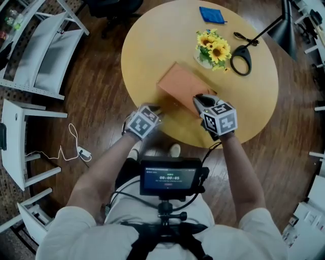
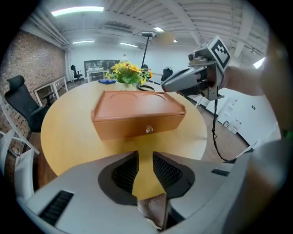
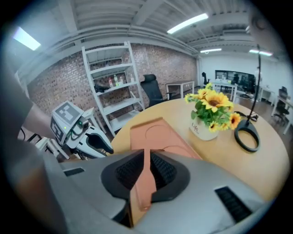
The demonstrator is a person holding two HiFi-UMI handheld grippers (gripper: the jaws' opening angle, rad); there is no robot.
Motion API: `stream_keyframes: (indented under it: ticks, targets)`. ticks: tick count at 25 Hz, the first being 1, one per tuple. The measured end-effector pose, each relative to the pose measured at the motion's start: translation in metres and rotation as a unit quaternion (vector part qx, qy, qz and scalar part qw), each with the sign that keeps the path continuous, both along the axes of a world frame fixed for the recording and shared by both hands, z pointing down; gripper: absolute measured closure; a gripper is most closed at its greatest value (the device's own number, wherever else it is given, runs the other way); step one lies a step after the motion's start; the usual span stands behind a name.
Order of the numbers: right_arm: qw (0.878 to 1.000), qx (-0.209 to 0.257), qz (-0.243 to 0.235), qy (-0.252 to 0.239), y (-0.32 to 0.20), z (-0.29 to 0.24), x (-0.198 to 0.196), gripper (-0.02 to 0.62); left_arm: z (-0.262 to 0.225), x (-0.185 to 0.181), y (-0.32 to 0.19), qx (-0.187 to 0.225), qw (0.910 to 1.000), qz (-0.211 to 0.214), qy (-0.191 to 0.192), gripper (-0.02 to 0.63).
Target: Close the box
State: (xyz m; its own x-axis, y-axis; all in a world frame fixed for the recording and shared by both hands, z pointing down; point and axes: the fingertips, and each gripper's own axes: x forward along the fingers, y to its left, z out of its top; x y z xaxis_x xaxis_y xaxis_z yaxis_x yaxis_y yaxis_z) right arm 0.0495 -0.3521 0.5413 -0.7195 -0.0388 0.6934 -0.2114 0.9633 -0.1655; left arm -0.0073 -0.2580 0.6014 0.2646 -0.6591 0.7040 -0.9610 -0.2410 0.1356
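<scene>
Find the box [image 1: 177, 86] toward the near edge of the round table [image 1: 152, 40], long side facing the person, top lying flat with no gap seen along the front. Judge it shut, or all but shut. Note the right gripper [image 3: 147, 170] at the box's right end, claw slightly spread, orange-brown wood showing in the slit. Cannot tell whether the pads touch that wood, though it looks like no pinch. Note the left gripper [image 2: 145, 171] at the table's near edge, left of the box and apart from it, claw spread a little and empty, with only tabletop seen through the gap. To finish well, press down evenly on the top from the right end and brace the left end if the box starts to skid. Check the front seam for flushness before drawing away. Farther out, mind the pot of sunflowers [image 1: 213, 48] just beyond the box on the far right, the ring-shaped lamp head [image 1: 241, 60] right of that, and the blue cloth [image 1: 212, 14] at the far edge. Look to the left gripper view for the small knob [image 2: 149, 130] and the front seam, missing from the other two. Look to the right gripper view for the shelf rack [image 3: 110, 87] on the left, and to the head view alone for the screen [image 1: 170, 177] at the person's chest.
</scene>
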Motion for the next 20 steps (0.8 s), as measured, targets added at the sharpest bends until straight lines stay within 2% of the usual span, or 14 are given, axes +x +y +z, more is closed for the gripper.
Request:
stream_keyframes:
  ticks: [4,7,9,14,17,20]
  targets:
    - [0.995,0.021,0.097,-0.017,0.037,-0.007,0.029,0.551,-0.032,-0.025,0.029,0.028,0.9991,0.031,0.009,0.503]
    - [0.983,0.025,0.182,-0.021,0.074,-0.001,0.057,0.549,-0.053,-0.045,0.047,0.054,0.9967,0.050,0.033,0.505]
    - [0.969,0.021,0.247,-0.026,0.109,0.002,0.069,0.549,-0.064,-0.062,0.067,0.068,0.9947,0.069,0.036,0.506]
    - [0.922,0.015,0.383,-0.044,0.227,-0.003,0.079,0.549,-0.087,-0.097,0.140,0.084,0.9870,0.134,0.028,0.505]
    - [0.904,0.015,0.425,-0.042,0.291,-0.011,0.074,0.549,-0.099,-0.116,0.179,0.086,0.9844,0.152,0.024,0.506]
    - [0.894,0.015,0.446,-0.030,0.341,-0.021,0.072,0.533,-0.107,-0.131,0.216,0.078,0.9860,0.145,0.029,0.506]
